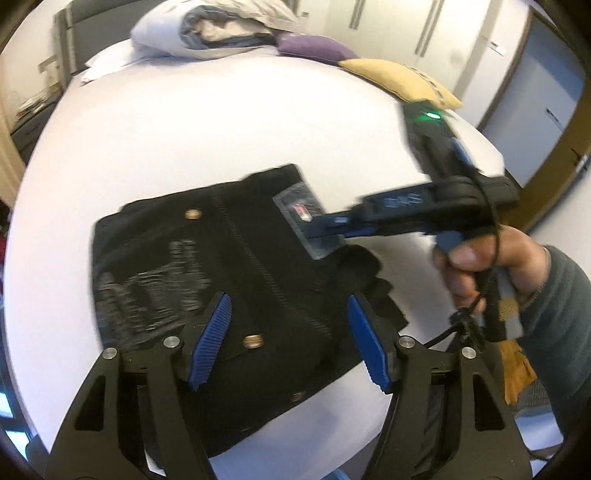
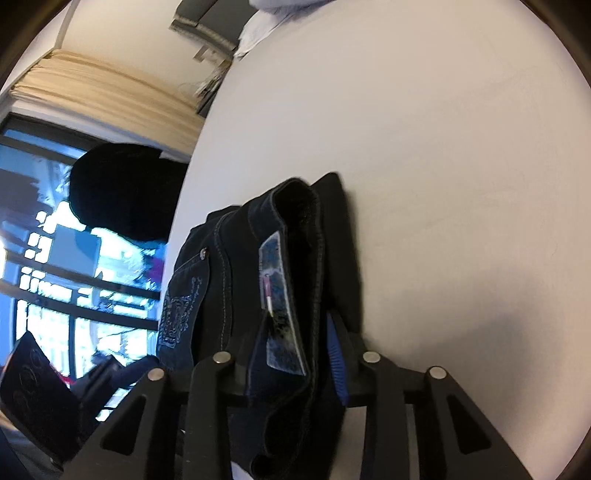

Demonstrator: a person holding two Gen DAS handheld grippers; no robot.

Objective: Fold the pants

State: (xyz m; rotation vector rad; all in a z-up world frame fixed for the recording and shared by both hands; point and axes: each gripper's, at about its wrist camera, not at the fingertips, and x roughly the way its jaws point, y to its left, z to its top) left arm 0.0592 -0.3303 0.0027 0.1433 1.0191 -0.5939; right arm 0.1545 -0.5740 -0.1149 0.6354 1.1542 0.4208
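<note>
The dark jeans lie folded into a thick stack on the white bed, with brass rivets and a leather waistband patch showing. My left gripper is open just above the near edge of the stack, holding nothing. My right gripper comes in from the right and is shut on the waistband by the patch. In the right wrist view the waistband stands pinched between the fingers, with the patch facing the camera.
Pillows and bedding are piled at the head of the bed, with a purple cushion and a yellow cushion beside them. White wardrobe doors stand behind. A window and a dark rounded shape lie beyond the bed's left edge.
</note>
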